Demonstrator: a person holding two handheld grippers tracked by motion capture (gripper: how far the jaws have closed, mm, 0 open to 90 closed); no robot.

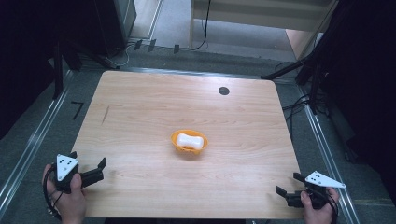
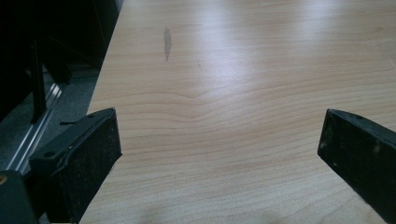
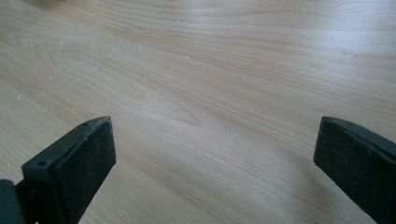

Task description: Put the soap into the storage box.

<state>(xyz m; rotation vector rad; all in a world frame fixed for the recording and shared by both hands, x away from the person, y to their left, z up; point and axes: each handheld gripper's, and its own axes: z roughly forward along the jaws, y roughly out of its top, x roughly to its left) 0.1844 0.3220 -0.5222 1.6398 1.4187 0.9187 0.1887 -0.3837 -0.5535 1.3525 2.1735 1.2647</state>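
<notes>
An orange bowl sits near the middle of the wooden table, with a white, bone-shaped object lying inside it. My left gripper rests at the table's near left corner, held by a hand, jaws wide apart and empty. Over the near right corner, my right gripper is also open and empty. The left gripper view shows the left gripper spread over bare wood. The right gripper view shows the right gripper spread the same way over bare wood. Both are far from the bowl.
A small black round spot marks the table's far side. A dark streak lies near the left edge. Metal rails, cables and dark stands surround the table on the floor.
</notes>
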